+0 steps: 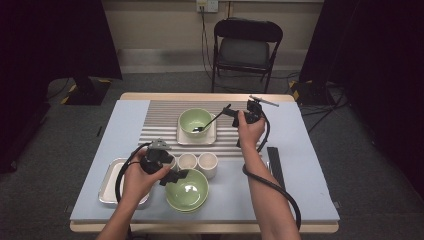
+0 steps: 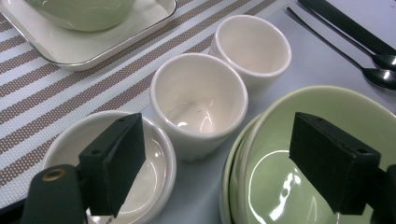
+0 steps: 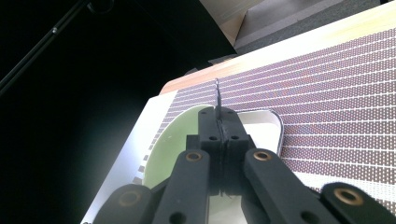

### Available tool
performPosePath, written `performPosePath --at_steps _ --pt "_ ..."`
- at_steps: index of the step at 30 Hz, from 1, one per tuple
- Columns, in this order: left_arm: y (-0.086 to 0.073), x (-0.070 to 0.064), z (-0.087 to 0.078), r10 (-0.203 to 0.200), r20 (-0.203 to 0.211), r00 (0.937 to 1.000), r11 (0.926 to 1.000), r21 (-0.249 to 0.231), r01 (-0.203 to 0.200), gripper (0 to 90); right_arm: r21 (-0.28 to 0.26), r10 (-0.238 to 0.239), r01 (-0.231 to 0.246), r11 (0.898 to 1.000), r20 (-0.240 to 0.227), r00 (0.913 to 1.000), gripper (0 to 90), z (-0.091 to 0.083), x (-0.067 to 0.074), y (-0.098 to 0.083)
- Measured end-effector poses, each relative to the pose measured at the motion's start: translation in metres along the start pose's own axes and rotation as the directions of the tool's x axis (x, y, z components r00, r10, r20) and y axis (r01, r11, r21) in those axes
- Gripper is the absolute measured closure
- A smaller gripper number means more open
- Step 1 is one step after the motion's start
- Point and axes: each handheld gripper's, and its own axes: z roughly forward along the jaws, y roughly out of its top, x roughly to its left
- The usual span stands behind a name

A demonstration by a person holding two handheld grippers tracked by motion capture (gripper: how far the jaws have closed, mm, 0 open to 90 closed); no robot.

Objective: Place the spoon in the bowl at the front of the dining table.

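Bench contents, left to right, edges and open room noted.

1. Silver rectangular metal tray (image 1: 107, 186), near the bench's front left corner; your left hand rests over its right part.
2. Your left gripper (image 1: 172, 176), released: jaws wide apart, one above a small white shallow dish (image 2: 65, 144), the other above the stacked pale green ceramic bowls (image 2: 327, 116). Nothing lies between the pads.
3. Two white handleless ceramic cups (image 2: 198, 100), side by side and touching, just behind the stack. The nearer cup touches the dish rim and stands just beside the stack, so there's little room there.
4. Striped grey woven placemat (image 1: 160, 120), running along the back edge; its left strip is bare.
5. White square plate (image 1: 181, 136) on the placemat, bearing a single pale green ceramic bowl (image 1: 190, 119).
6. Your right gripper (image 1: 231, 111), clenched on a slim black spoon (image 1: 210, 121); the spoon's head is down in that bowl.
7. Two more black spoons (image 2: 373, 65) and a black flat strip (image 1: 275, 165) lie toward the right edge; the blue surface behind them is bare.
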Motion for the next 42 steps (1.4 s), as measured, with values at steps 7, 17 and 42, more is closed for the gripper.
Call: performPosePath --at_steps 7,17,42 --pt "0.0 0.0 0.0 0.001 0.0 1.0 1.0 -0.001 -0.001 18.0 0.004 0.004 -0.004 1.0 0.005 1.0 89.8 0.0 0.0 -0.001" --pt "0.0 0.0 -0.001 0.001 0.005 1.0 1.0 -0.004 -0.001 18.0 0.011 0.002 -0.002 1.0 0.006 1.0 89.8 0.003 0.002 -0.003" --pt "0.0 0.001 0.0 0.007 0.001 1.0 0.9999 0.011 -0.007 18.0 0.019 0.001 -0.002 1.0 0.015 0.9999 89.6 0.003 0.0 -0.011"
